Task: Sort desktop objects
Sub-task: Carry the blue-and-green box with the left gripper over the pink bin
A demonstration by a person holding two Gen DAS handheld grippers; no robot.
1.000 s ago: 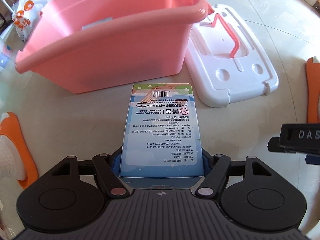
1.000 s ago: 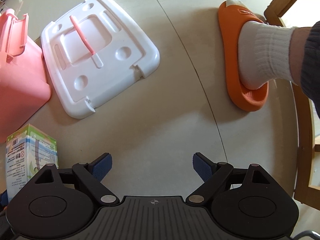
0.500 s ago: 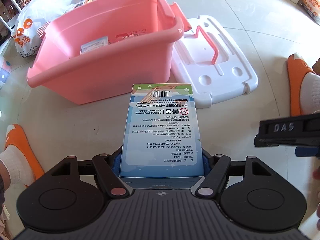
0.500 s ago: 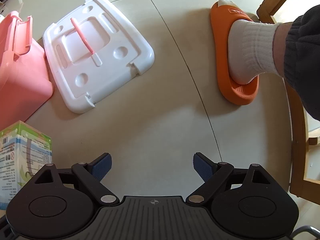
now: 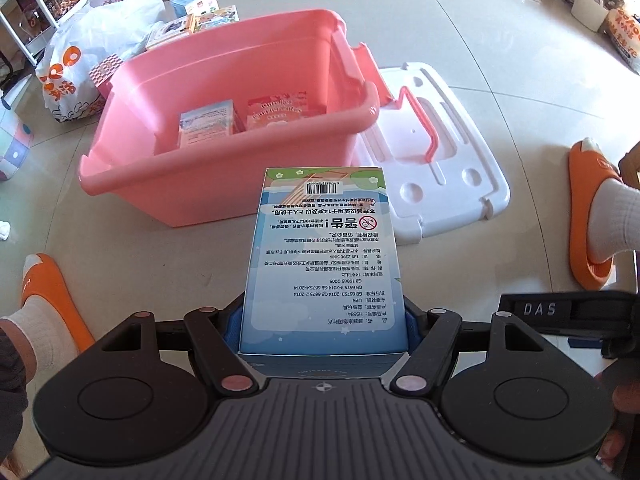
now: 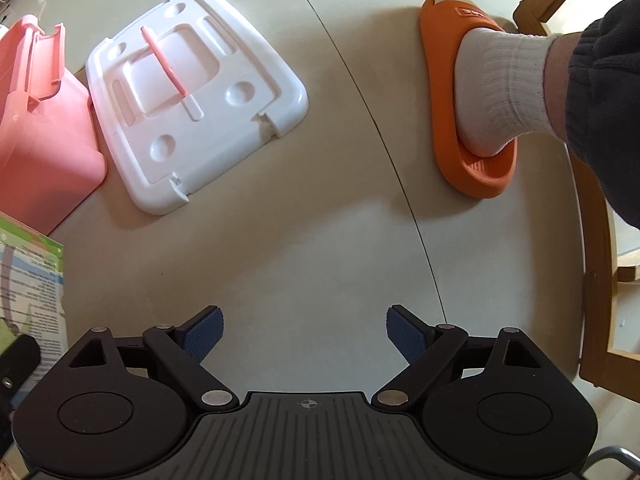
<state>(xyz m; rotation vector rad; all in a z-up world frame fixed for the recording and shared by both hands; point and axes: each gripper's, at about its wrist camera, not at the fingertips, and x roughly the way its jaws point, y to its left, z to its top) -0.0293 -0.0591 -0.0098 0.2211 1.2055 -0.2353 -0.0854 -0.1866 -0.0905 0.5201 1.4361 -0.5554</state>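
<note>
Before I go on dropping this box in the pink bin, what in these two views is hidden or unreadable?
- Left wrist view: the printed cardboard box in the left hand-held gripper hides the floor below it.
- Same view: the pink plastic bin's near wall hides part of its bottom; two packets inside are too blurred to read.
- Right wrist view: bin and box are cut off by the left edge; the open right hand-held gripper holds nothing.

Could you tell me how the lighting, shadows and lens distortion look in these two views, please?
Left wrist: bright daylight, glare on the floor, fisheye bending the pink bin, box print sharp. Right wrist: soft shadows beside the white lid and slipper, floor seams curved, edges stretched.
</note>
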